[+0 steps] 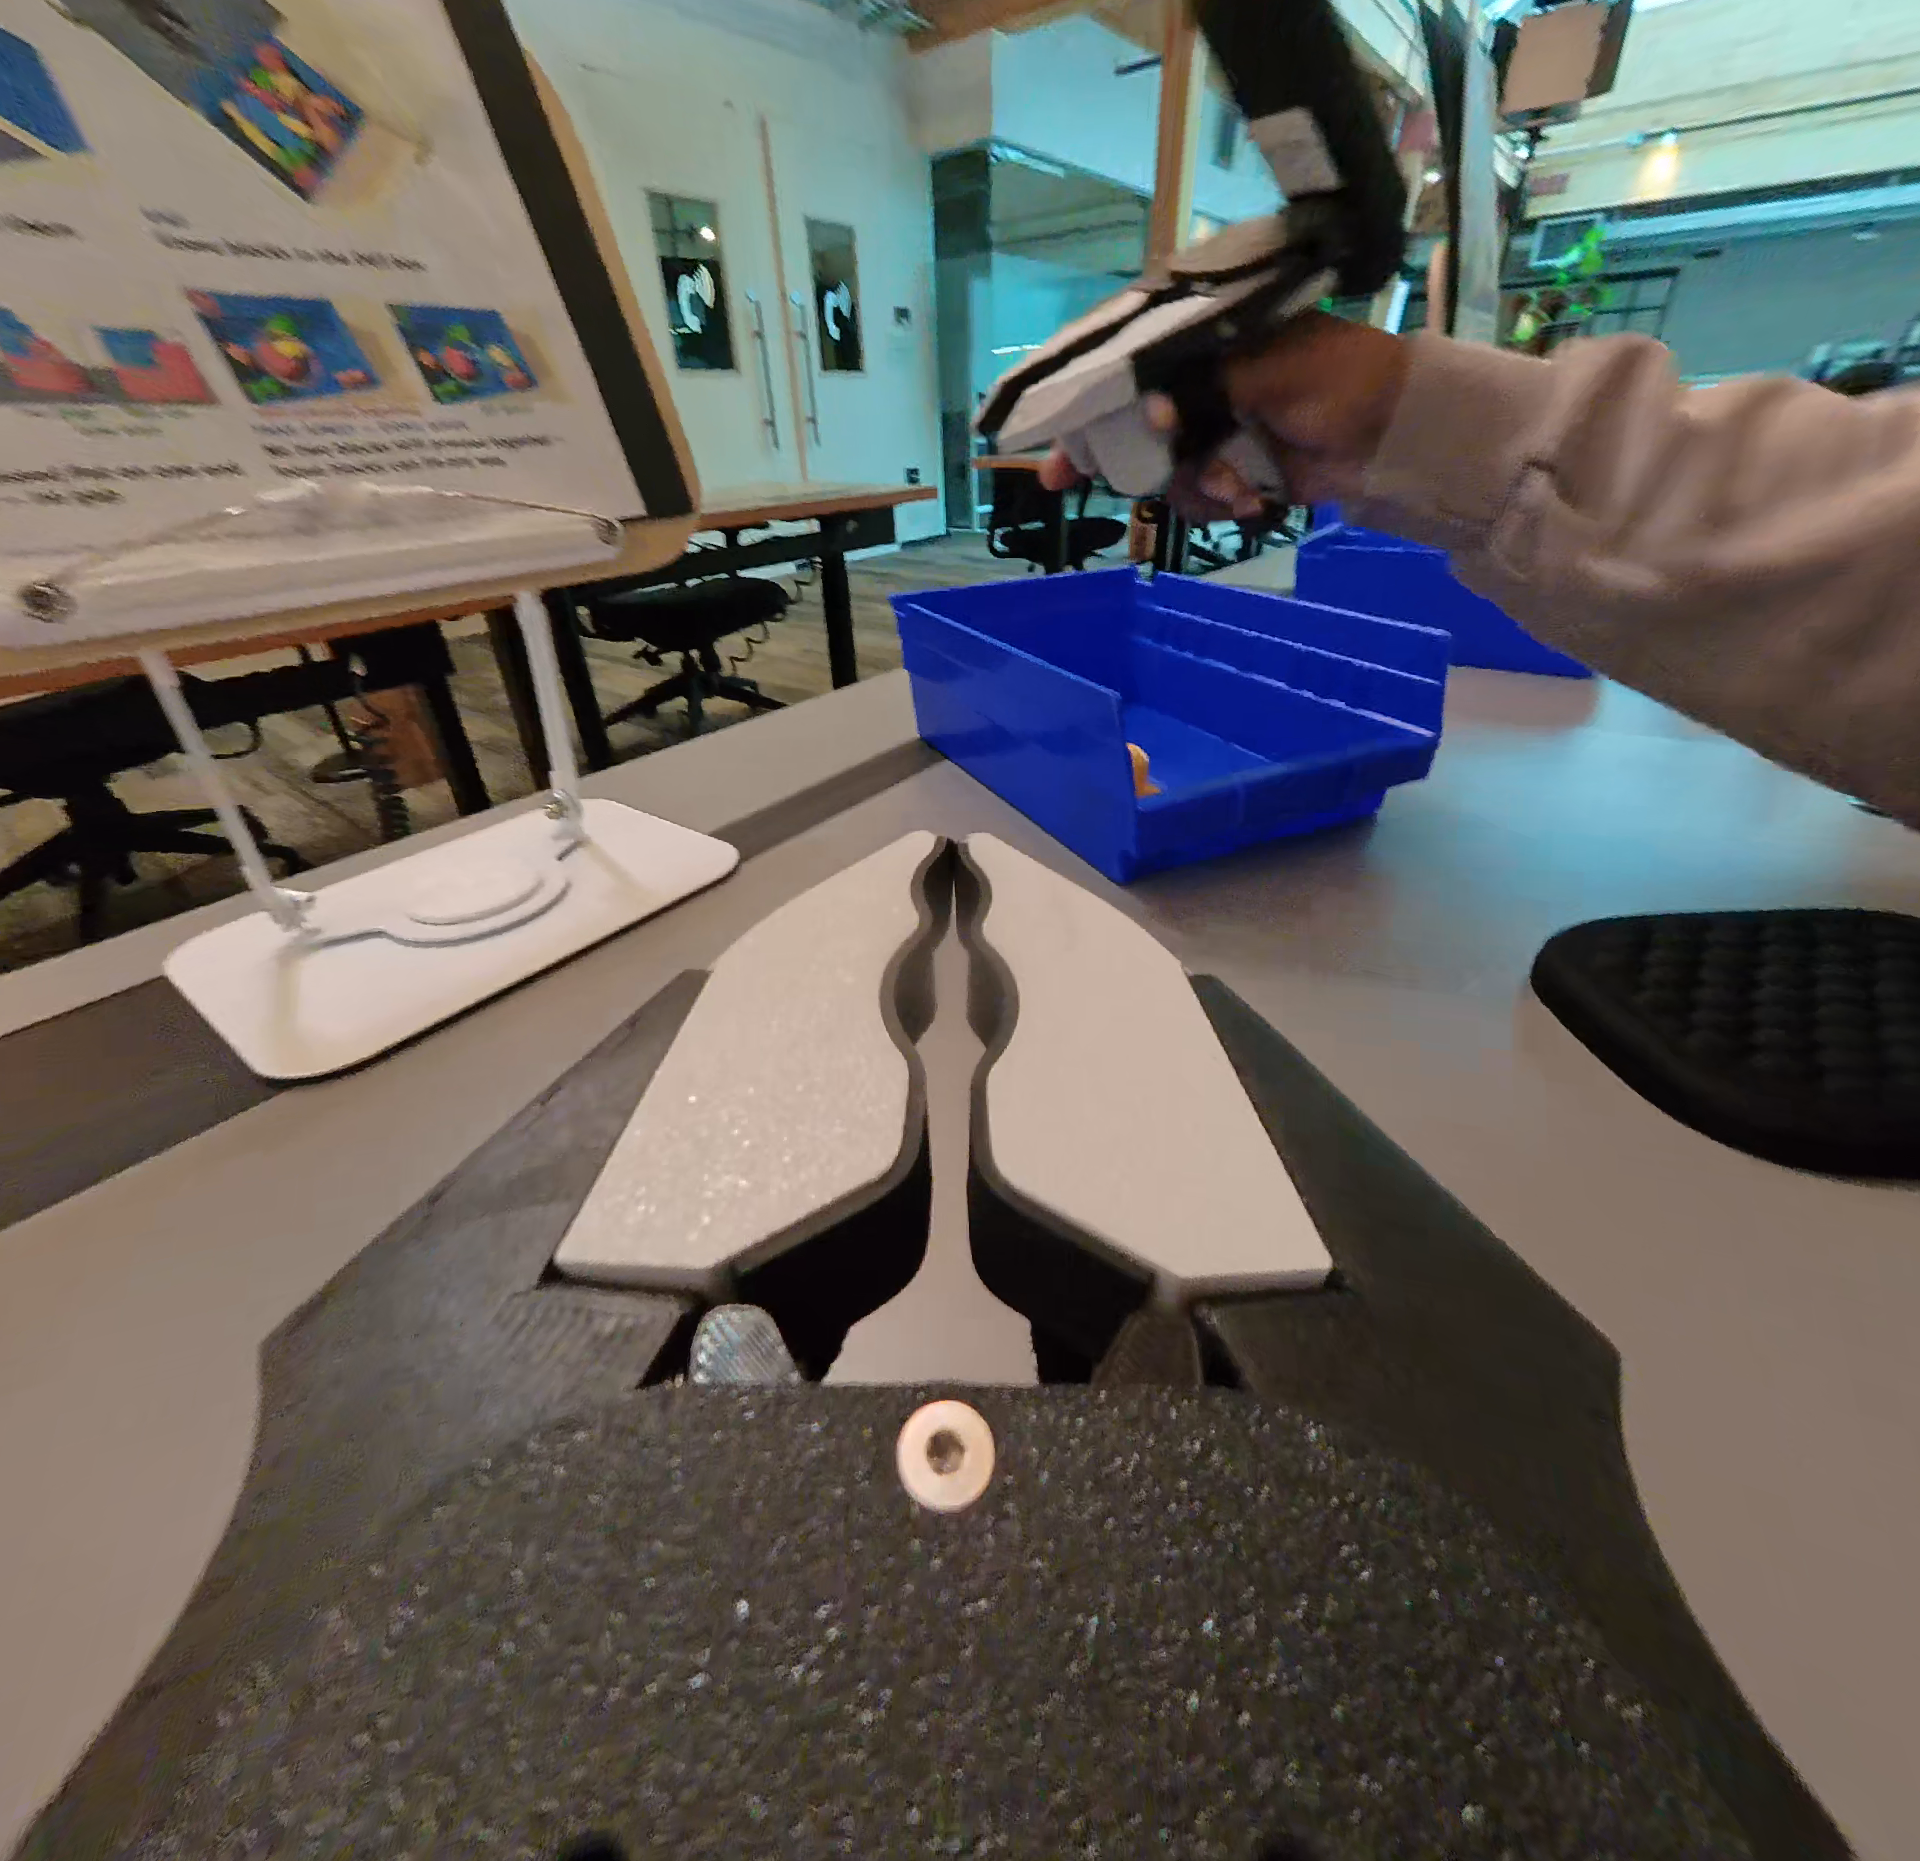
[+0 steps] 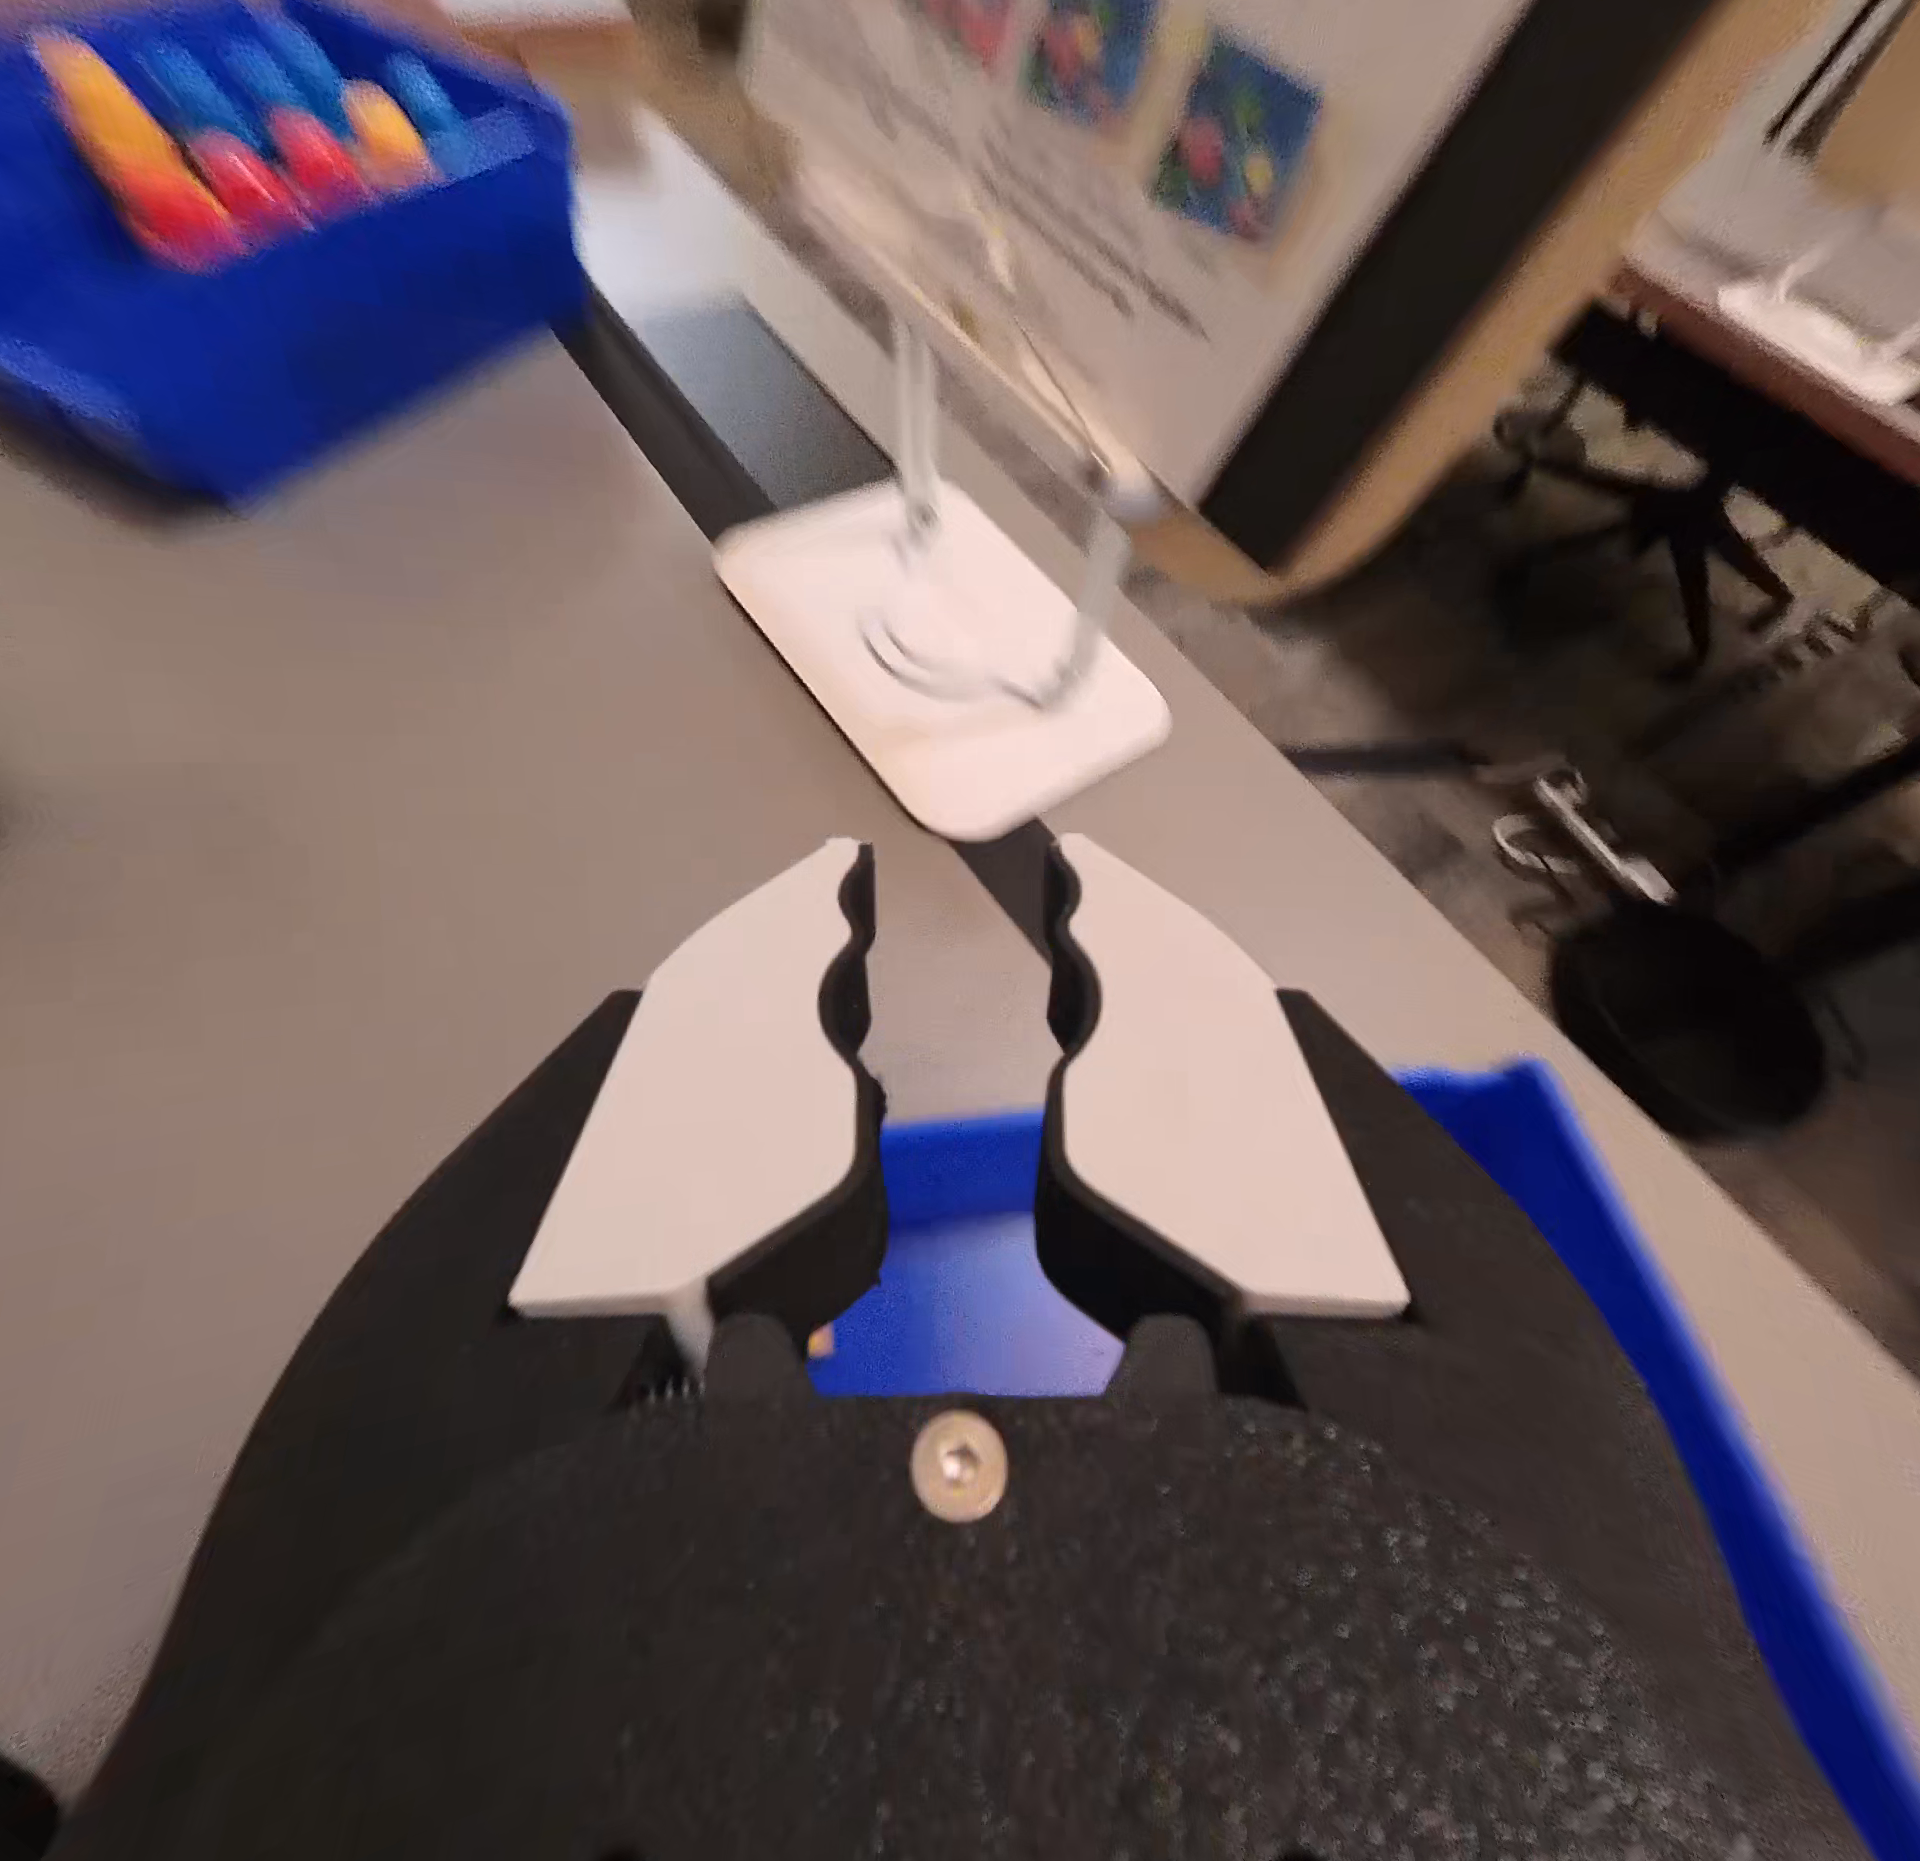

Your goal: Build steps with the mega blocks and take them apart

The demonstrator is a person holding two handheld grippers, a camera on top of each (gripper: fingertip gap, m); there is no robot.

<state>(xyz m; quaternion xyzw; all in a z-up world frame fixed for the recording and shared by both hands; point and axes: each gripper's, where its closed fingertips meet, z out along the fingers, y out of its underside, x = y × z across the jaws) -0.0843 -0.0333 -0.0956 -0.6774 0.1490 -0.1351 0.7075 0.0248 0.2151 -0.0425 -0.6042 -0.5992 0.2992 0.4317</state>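
Observation:
My left gripper [image 1: 954, 857] is shut with its pads together and nothing between them, low over the grey table [image 1: 1455, 928]. In front of it stands a blue bin [image 1: 1049, 731] with a small orange piece [image 1: 1141, 772] inside. My right gripper [image 2: 961, 855] is open and empty. It hangs over a blue bin [image 2: 1538, 1125] and also shows in the left wrist view [image 1: 1013, 414], held by a hand above that bin. Several red, orange and blue mega blocks [image 2: 239, 149], blurred, lie in another blue bin [image 2: 312, 377] at the upper left.
An instruction board [image 1: 260, 253] on a white stand base [image 1: 447, 928] stands at the table's far edge; it also shows in the right wrist view [image 2: 935, 668]. A black textured mat [image 1: 1766, 1032] lies at the right. A second blue bin [image 1: 1382, 585] sits behind the first. Office chairs stand beyond the table. Spacing between my two grippers at the tips: around 30 cm.

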